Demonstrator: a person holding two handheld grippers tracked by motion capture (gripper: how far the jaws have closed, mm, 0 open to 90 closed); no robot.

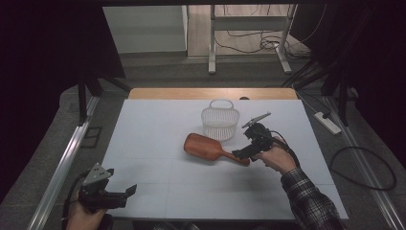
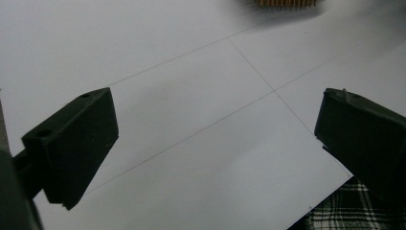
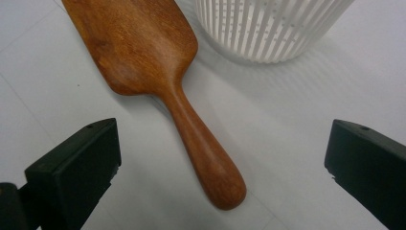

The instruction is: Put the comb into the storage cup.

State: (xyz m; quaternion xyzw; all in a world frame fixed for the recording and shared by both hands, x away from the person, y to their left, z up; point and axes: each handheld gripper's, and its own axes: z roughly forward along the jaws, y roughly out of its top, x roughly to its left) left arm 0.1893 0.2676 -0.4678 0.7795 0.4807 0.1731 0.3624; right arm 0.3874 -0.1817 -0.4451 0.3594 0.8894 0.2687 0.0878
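White sheeting covers the counter (image 1: 158, 143), on which a wooden hairbrush (image 1: 210, 148) lies back-up just in front of a white slatted basket (image 1: 219, 122), as seen in the high view, with cables strewn over the floor behind. Right claw (image 3: 222, 163), jaws spread wide, hovers over the handle end of the hairbrush without touching it; its own view resolves the wood grain and the basket's ribs. Left claw (image 1: 125, 192), also spread and holding nothing, sits at the near left corner, its own view adding a plaid sleeve (image 2: 344, 211) below the counter edge.
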